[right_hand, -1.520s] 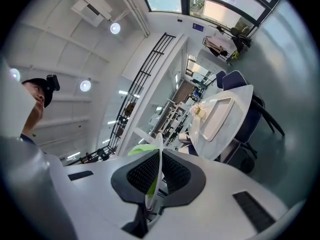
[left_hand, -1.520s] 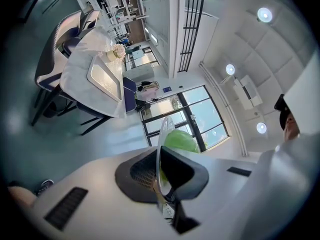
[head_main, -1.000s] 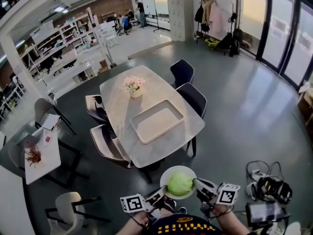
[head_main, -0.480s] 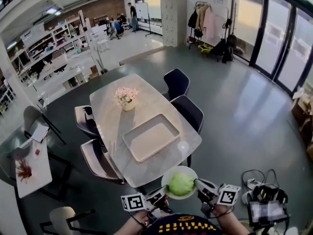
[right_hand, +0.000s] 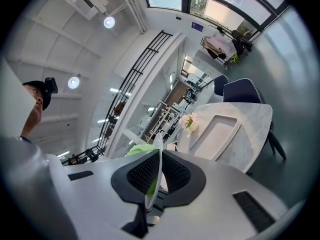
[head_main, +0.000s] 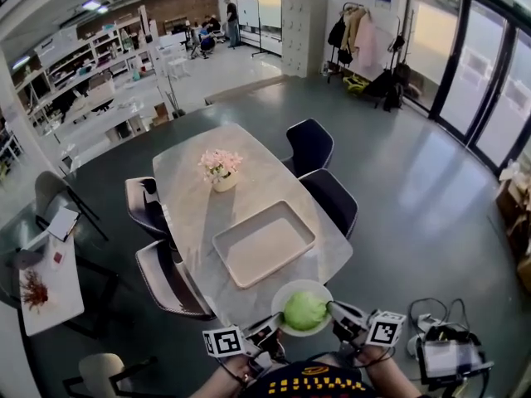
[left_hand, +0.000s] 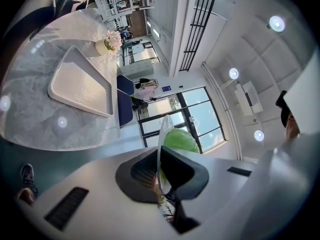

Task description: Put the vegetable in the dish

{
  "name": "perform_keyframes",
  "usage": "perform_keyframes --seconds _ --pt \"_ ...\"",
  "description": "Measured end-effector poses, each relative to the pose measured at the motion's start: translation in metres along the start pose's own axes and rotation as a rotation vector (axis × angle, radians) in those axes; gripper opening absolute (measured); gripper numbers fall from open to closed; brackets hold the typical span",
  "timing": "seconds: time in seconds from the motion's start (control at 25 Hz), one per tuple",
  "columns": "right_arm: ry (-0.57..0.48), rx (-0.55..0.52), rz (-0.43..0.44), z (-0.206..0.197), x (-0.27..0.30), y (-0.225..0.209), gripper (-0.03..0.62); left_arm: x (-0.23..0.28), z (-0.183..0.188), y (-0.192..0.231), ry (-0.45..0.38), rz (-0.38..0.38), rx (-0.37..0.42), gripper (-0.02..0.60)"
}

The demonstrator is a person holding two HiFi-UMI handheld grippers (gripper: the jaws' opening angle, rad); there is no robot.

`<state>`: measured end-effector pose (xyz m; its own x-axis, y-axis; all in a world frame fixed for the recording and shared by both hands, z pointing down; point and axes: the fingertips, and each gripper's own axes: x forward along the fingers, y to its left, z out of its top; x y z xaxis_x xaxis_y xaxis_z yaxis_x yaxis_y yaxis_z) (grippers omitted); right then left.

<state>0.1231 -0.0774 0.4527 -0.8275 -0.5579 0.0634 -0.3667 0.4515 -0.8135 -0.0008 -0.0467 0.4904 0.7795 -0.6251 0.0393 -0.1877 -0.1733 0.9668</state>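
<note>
Pinching the white dish point(head_main: 287, 292) by opposite edges, with the left gripper point(head_main: 270, 331) jaws clamped on its rim at 8 o'clock and the right gripper point(head_main: 337, 314) jaws clamped at 3 o'clock, probably sharing the load and keeping it level. Carrying the green vegetable point(head_main: 304, 311) already seated mid-dish, in the air short of the table point(head_main: 187, 214), with its tray point(head_main: 250, 221) at 11 o'clock.

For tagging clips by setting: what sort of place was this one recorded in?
Probably an open-plan office or workshop space: a long meeting table with chairs around it, storage shelving along the far wall, and a coat rack near tall glass doors.
</note>
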Motion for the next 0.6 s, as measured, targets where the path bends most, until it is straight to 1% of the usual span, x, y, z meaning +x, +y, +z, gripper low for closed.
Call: perform_keyframes --seconds 0.12,0.24,0.28,0.36,0.44,0.6 --pt "0.022 0.004 0.009 0.005 0.011 -0.006 0.021 0.002 0.007 0.007 -0.022 0.021 -0.024 0.011" --pt "0.045 0.007 0.023 0.013 0.023 -0.012 0.021 0.007 0.015 0.011 -0.054 0.019 -0.062 0.011" --pt "0.052 0.010 0.029 0.016 0.027 -0.015 0.021 0.009 0.018 0.012 -0.060 0.031 -0.062 0.011" --pt "0.065 0.017 0.050 0.024 0.033 -0.022 0.021 0.013 0.024 0.016 -0.069 0.065 -0.026 0.011" --pt "0.079 0.023 0.075 0.033 0.042 -0.029 0.021 0.020 0.034 0.017 -0.088 0.081 0.003 0.011" --pt "0.114 0.031 0.130 0.063 0.052 -0.047 0.021 0.047 0.047 0.017 -0.142 0.113 0.014 0.011"
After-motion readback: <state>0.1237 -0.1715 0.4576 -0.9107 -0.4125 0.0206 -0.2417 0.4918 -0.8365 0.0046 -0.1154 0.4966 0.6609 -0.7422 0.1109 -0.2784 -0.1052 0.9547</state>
